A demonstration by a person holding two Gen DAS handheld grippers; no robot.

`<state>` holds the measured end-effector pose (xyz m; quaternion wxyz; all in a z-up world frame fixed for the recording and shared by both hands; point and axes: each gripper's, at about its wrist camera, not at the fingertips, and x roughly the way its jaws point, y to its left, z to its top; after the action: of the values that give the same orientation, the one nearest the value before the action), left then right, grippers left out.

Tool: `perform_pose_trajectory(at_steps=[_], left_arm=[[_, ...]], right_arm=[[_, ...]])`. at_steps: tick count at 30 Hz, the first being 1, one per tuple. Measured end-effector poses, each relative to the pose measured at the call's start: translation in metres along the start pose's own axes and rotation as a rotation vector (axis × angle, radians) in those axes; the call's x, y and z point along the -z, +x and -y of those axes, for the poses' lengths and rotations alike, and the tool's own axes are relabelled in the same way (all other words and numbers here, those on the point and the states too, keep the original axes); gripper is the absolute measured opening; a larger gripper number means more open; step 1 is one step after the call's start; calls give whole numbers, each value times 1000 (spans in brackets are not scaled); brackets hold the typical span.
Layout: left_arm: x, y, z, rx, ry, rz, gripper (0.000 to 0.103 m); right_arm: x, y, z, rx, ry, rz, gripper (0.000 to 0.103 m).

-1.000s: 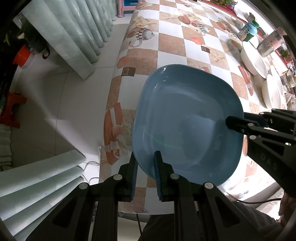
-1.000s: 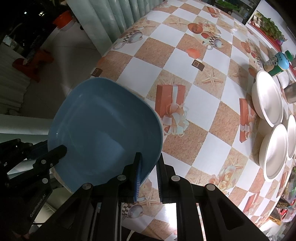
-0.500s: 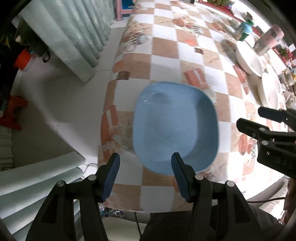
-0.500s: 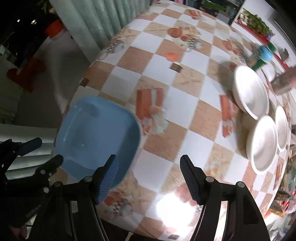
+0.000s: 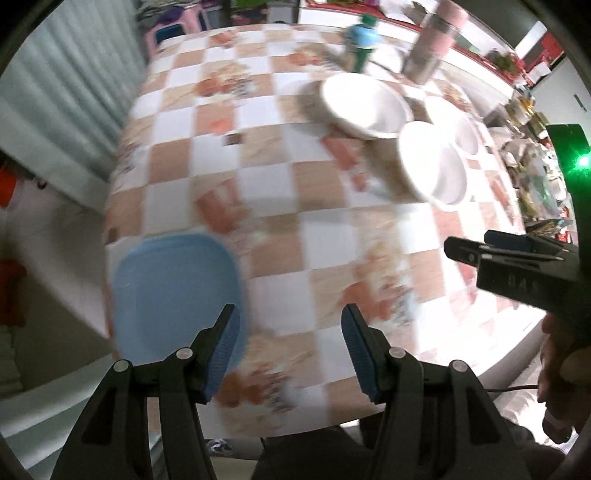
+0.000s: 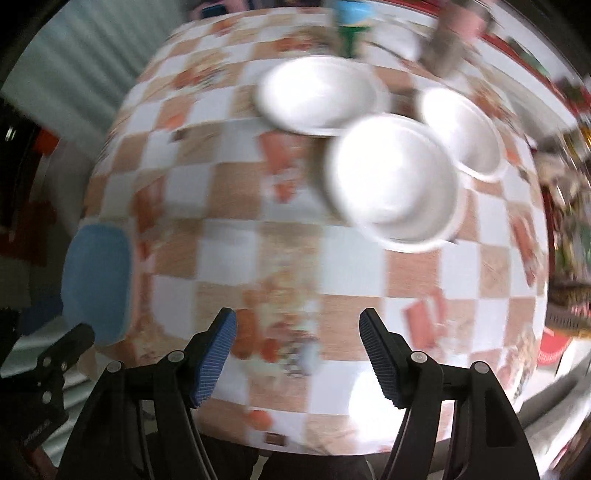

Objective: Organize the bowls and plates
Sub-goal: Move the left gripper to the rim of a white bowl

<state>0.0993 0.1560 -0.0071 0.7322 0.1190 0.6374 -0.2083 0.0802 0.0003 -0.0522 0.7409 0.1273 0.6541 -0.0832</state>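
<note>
Only empty white bowls, blue plate.

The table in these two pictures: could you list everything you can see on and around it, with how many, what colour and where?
blue plate: one, light blue, squarish, at the table's near left corner.
white bowls: three, white, clustered on the far right part of the table.
bottle: one, blue and green, behind the bowls at the far edge.
tumbler: one, pinkish and grey, beside the bottle.
tablecloth: one, orange and white checks with printed pictures.
curtain: one, pale green, left of the table.
stool: one, pink, beyond the far end.
left gripper: black, blue-padded fingers open, nothing between them.
right gripper: same, open and empty.
</note>
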Motion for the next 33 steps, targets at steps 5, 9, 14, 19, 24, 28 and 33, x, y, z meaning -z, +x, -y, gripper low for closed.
perform_pose_trajectory(at_steps=[5, 9, 14, 19, 24, 28, 33], left_arm=[[-40, 16, 49, 26, -12, -3, 61], [-65, 32, 84, 4, 6, -17, 61], [-81, 49, 115, -29, 34, -36, 60], [-92, 64, 128, -61, 32, -66, 50], [-104, 74, 128, -54, 16, -89, 40], [-115, 89, 128, -66, 27, -111, 40], [-123, 104, 126, -71, 31, -134, 40]], right_arm=[[-6, -6, 74, -45, 148, 22, 70], [-12, -4, 122, -71, 230, 20, 70], [-18, -3, 153, -102, 231, 25, 70], [-24, 3, 166, -130, 188, 21, 70], [-33, 14, 171, -156, 173, 7, 46], [-42, 20, 172, -173, 185, 4, 45], [-49, 23, 168, -170, 182, -7, 45]])
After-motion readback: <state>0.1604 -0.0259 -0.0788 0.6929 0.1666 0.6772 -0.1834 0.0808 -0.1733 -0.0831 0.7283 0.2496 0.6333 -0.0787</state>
